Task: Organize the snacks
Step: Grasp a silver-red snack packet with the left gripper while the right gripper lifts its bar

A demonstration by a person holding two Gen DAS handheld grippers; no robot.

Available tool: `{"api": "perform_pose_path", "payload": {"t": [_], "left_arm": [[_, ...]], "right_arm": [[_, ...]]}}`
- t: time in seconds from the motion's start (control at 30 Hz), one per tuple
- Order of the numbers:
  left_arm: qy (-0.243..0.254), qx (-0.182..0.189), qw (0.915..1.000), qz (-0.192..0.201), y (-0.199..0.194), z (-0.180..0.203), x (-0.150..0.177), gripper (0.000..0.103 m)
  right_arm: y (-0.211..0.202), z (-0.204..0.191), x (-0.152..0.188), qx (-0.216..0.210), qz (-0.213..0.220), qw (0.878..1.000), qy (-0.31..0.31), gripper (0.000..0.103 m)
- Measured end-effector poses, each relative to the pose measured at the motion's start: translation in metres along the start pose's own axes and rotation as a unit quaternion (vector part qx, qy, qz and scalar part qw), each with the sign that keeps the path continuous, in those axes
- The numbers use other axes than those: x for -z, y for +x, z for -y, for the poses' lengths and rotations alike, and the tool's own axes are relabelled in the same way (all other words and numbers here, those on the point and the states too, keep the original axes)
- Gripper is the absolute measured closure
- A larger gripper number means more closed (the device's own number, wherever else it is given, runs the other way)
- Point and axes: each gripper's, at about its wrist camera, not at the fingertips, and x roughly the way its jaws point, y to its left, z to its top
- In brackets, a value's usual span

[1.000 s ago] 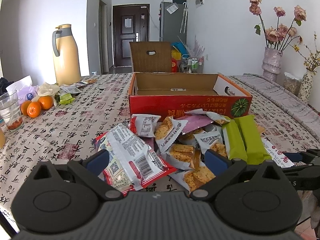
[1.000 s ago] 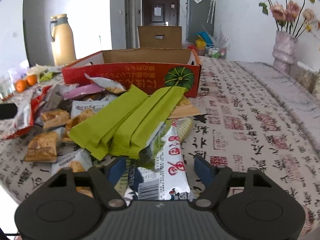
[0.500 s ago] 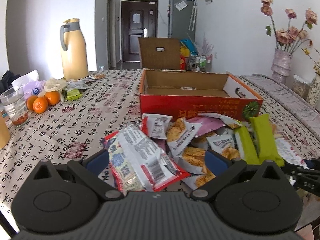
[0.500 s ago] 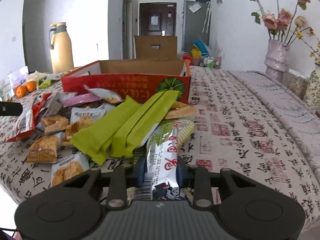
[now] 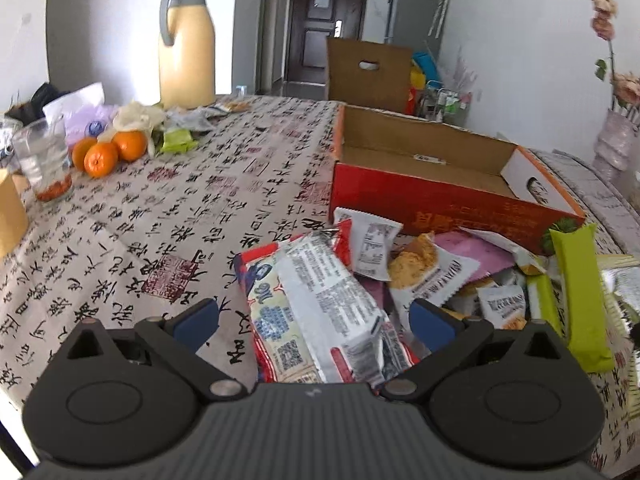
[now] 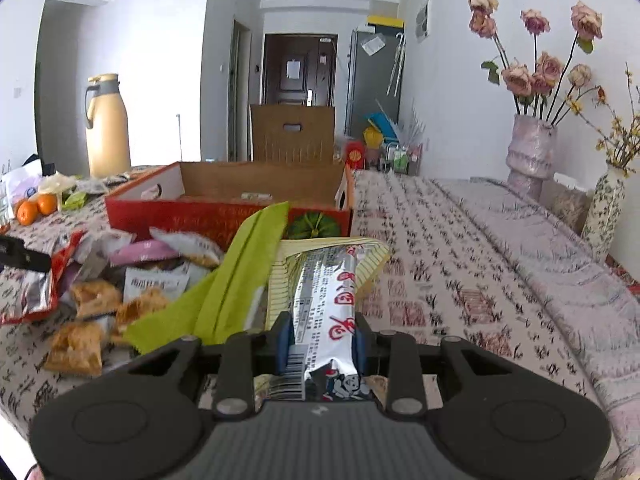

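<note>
Vases point(image 6: 530, 152) in R view only; glass point(image 5: 42, 164) in L only.

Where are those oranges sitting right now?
In the left wrist view the oranges sit far left on the table, between a drinking glass and a small green packet, in front of the tall yellow thermos.
</note>
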Motion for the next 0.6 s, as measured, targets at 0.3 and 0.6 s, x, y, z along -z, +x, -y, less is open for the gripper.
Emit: {"api": "perform_pose_path", "payload": {"t": [0.3,0.6], "left_arm": [[-0.045,0.005,0.9984,-0.035,0.022,-0.011,0.001,0.004],[-0.05,0.026,0.9976,-0.041,0.024,-0.017,0.002,0.036]], "right_arm": [[0.0,0.001,-0.018,0.003,0.033,0.999,0.016,0.073],[0.004,-0.011,-0.02,-0.018,0.031,0.999,0.019,0.073]]}}
